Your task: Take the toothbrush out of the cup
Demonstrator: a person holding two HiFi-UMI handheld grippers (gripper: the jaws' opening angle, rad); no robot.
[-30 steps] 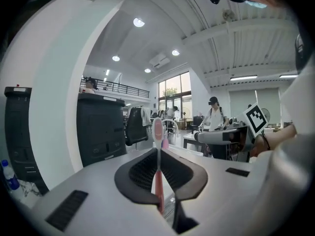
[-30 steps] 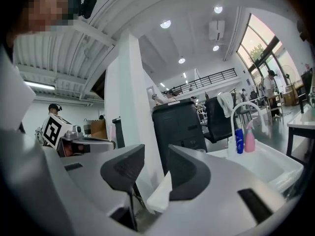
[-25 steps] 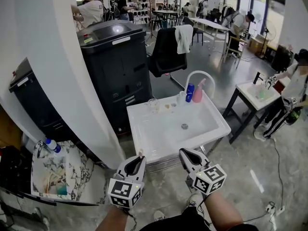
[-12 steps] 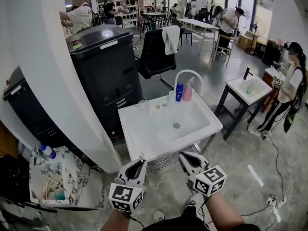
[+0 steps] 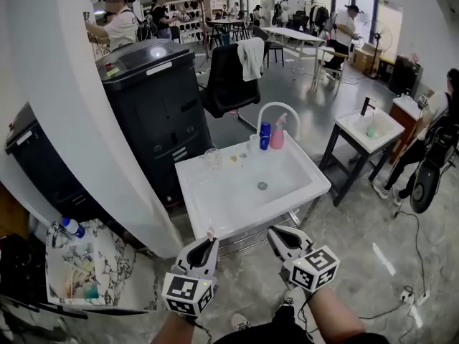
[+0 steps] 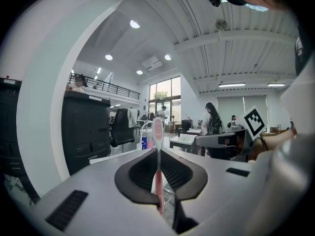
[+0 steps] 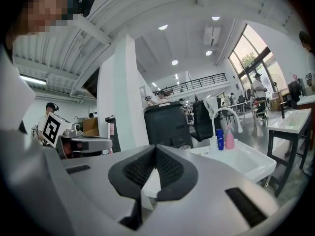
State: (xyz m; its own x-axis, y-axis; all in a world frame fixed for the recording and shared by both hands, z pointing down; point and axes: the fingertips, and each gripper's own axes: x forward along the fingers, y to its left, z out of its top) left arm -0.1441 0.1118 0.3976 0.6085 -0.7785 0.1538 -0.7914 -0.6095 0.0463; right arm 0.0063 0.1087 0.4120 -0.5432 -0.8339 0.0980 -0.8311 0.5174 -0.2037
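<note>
My left gripper (image 5: pixel 209 239) is shut on a pink toothbrush (image 5: pixel 210 232), low in the head view, just short of the white sink's front rim (image 5: pixel 215 229). In the left gripper view the toothbrush (image 6: pixel 157 132) stands upright between the closed jaws of the left gripper (image 6: pixel 158 154), its head above them. A clear glass cup (image 5: pixel 213 158) stands at the sink's back left, apart from both grippers. My right gripper (image 5: pixel 276 232) is beside the left one, shut, with nothing in it. In the right gripper view the right gripper (image 7: pixel 155 149) has its jaws pressed together, and the cup (image 7: pixel 184 147) shows beyond them.
A blue bottle (image 5: pixel 265 135), a pink spray bottle (image 5: pixel 277 136) and a white faucet (image 5: pixel 280 108) stand at the sink's back. A black cabinet (image 5: pixel 161 106) and a white pillar (image 5: pixel 79 120) are to the left, a marble side table (image 5: pixel 72 256) below them. A second sink (image 5: pixel 366 131) and a person (image 5: pixel 430 156) are to the right.
The head view has swung, so the sink sits further left and higher in the picture. Both grippers keep their pose, the left still holding the toothbrush.
</note>
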